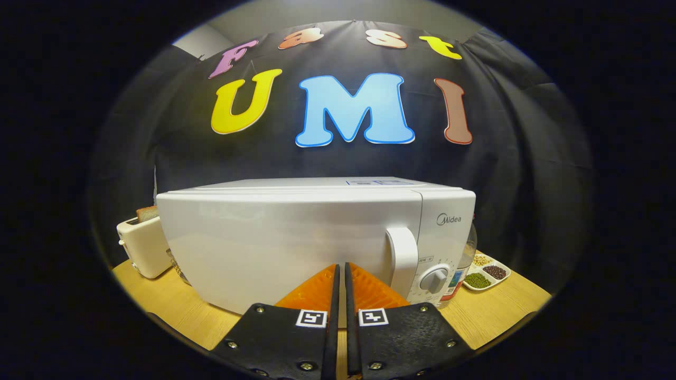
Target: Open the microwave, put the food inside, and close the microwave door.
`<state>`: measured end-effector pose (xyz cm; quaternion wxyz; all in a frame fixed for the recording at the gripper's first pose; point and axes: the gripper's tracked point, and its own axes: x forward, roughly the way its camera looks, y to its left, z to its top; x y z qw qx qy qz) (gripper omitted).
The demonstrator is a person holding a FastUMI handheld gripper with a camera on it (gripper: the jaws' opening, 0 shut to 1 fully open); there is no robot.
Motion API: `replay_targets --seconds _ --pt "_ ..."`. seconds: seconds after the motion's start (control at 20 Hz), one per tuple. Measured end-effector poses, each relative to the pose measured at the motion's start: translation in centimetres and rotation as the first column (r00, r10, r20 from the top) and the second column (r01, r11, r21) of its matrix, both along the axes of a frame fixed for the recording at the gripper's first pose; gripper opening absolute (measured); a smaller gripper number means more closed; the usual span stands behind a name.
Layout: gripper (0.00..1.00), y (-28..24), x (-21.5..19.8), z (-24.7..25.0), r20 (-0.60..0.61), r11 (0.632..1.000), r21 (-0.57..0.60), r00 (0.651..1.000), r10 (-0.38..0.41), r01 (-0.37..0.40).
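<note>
The white microwave (317,237) stands door-shut on the wooden table (507,306), dead ahead at twelve o'clock. Its door handle (402,261) sits at one o'clock of the gripper (341,266), whose fingers are pressed together, empty. Best spread them, then hook the handle squarely. I cannot tell where the food is.

White microwave (296,237), cream toaster (145,245), tan table (174,311).
</note>
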<state>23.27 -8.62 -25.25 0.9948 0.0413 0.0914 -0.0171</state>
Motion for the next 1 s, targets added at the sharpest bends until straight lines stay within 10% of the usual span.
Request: replay_targets --seconds 1.0 --pt "0.08 7.2 -20.5 21.6 0.183 0.989 0.025 0.973 0.142 -0.149"
